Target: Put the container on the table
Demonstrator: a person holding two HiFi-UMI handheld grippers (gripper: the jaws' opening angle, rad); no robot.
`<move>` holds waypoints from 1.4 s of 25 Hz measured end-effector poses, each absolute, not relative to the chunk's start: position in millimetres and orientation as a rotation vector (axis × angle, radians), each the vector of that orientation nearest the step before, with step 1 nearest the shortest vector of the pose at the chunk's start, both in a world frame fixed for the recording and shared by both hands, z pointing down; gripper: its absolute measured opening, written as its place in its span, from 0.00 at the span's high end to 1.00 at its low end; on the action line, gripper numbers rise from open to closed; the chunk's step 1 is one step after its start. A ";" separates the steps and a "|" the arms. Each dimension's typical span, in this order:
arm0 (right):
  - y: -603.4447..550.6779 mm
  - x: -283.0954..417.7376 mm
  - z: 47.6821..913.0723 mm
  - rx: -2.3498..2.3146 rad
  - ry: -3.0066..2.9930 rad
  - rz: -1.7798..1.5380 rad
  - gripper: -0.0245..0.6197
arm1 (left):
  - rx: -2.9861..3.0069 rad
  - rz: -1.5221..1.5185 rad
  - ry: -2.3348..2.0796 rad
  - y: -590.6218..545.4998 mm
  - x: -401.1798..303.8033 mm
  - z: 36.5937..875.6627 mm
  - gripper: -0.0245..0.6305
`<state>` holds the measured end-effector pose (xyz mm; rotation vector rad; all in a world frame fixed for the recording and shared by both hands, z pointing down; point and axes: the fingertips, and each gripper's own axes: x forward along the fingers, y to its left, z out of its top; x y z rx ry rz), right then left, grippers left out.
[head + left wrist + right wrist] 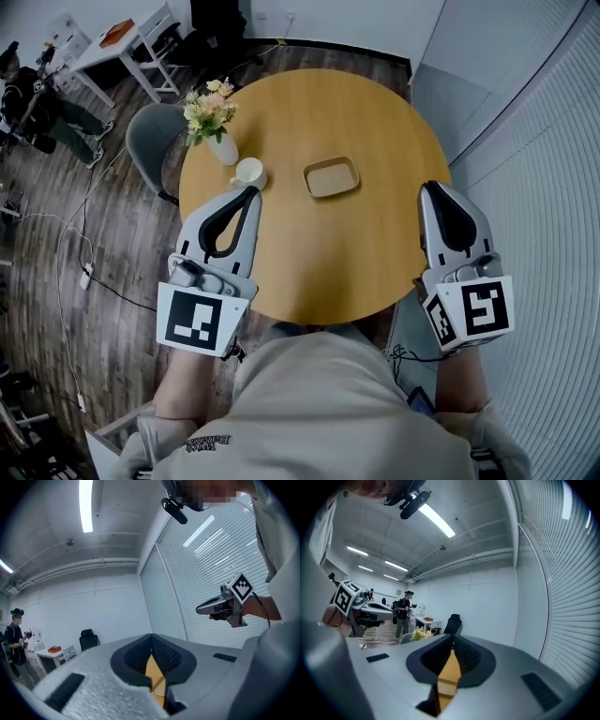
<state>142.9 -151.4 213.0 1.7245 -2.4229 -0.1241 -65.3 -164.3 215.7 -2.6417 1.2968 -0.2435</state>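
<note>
A shallow tan container (331, 177) with rounded corners lies on the round wooden table (319, 253), a little beyond its middle. My left gripper (247, 193) hovers over the table's left side, shut and holding nothing, its tip close to a white cup (249, 172). My right gripper (432, 188) is held at the table's right edge, also shut and empty. The container sits between the two tips, apart from both. In the left gripper view the jaws (151, 637) meet, with only table showing through the gap. The right gripper view shows the same for its jaws (453, 640).
A white vase of flowers (217, 131) stands at the table's far left, behind the cup. A grey chair (150, 139) is tucked in beside it. A white desk (117, 47) and a person (37, 103) are at the far left. Slatted blinds (544, 206) close off the right.
</note>
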 end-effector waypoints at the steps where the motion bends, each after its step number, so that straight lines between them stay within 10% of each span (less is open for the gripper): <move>1: -148.9 141.7 216.6 1.725 -2.421 -0.115 0.91 | -2.649 -0.253 1.297 -162.1 -66.1 219.7 0.93; 35: -149.9 130.0 229.6 1.672 -2.425 -0.067 0.91 | -2.723 -0.324 1.310 -159.3 -71.6 245.5 0.93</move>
